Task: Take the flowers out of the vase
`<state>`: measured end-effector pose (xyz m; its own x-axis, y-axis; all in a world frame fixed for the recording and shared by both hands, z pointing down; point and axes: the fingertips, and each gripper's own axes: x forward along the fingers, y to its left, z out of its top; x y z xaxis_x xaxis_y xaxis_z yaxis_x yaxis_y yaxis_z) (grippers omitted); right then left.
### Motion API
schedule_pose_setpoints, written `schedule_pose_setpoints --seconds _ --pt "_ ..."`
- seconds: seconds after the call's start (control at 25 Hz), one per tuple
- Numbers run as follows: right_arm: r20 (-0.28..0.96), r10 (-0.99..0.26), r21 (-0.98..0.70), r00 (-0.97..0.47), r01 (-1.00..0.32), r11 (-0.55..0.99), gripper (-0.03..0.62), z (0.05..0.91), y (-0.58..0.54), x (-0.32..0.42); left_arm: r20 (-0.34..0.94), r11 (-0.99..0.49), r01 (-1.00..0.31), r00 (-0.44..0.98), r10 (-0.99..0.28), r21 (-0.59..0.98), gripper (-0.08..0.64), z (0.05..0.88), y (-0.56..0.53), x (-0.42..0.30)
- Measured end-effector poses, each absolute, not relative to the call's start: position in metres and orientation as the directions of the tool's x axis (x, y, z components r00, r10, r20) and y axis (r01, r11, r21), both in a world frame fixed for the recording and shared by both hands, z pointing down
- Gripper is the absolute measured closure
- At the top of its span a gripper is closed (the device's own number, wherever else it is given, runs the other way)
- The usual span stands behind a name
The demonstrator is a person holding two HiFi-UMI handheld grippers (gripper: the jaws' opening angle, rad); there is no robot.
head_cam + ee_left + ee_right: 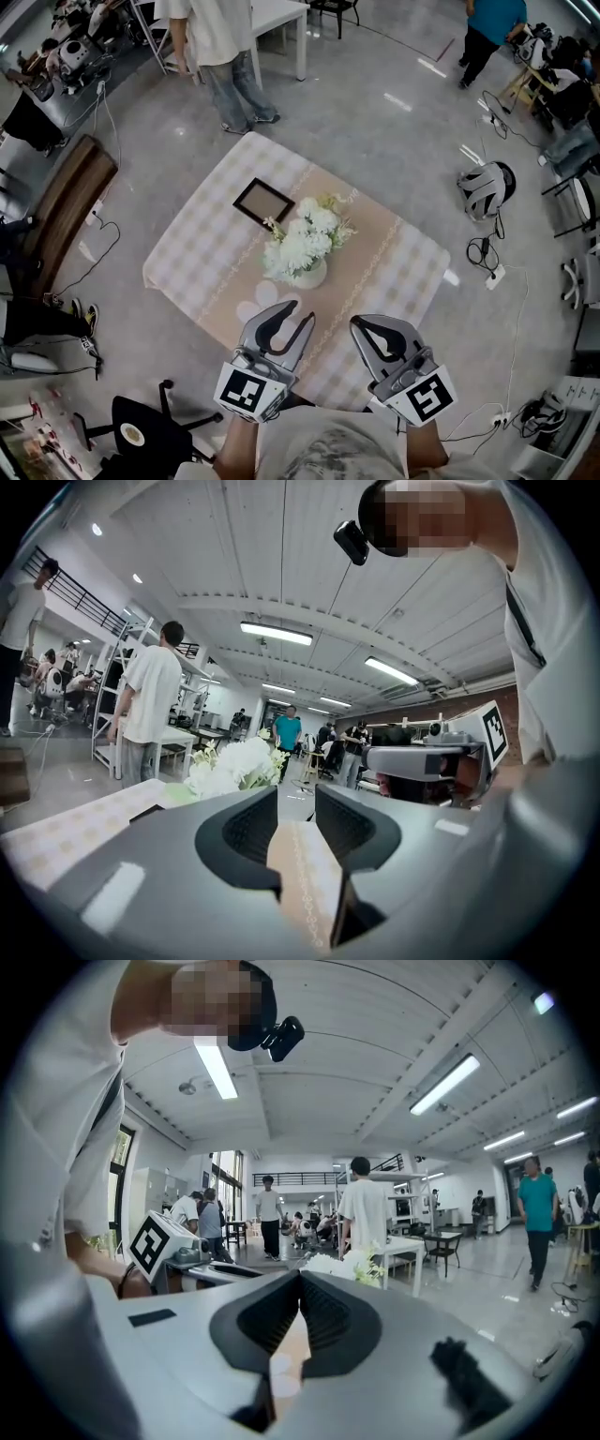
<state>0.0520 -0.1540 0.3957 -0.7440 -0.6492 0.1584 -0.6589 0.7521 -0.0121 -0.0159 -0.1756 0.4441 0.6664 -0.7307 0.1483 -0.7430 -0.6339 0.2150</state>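
White flowers [305, 239] stand in a round white vase [312, 276] in the middle of the checked table [187, 253]. Both grippers hover at the table's near edge, short of the vase. My left gripper [298, 313] has its jaws apart with nothing between them; in the left gripper view the gripper [295, 794] points at the flowers [234, 761] ahead. My right gripper [361, 323] sits to the right of it, its tips together and empty. The right gripper view shows the gripper [300, 1274] with the jaws meeting, and the flowers [342, 1265] just beyond.
A black picture frame [263, 202] lies flat on the table behind the vase. A person [220, 56] stands past the far edge. A black chair [141, 431] is at the near left, and cables and a headset [486, 187] lie on the floor to the right.
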Motion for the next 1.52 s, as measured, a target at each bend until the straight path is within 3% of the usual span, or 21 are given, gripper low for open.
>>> schedule_pose_setpoints --seconds 1.16,1.52 --pt "0.213 -0.606 -0.062 -0.766 -0.630 0.774 0.577 0.435 -0.181 0.047 0.241 -0.568 -0.780 0.623 -0.744 0.262 0.255 0.503 -0.227 -0.018" --pt "0.224 -0.601 -0.073 -0.767 -0.628 0.774 0.577 0.441 -0.183 0.047 0.249 -0.556 -0.789 0.612 -0.751 0.262 0.241 0.513 -0.246 -0.017"
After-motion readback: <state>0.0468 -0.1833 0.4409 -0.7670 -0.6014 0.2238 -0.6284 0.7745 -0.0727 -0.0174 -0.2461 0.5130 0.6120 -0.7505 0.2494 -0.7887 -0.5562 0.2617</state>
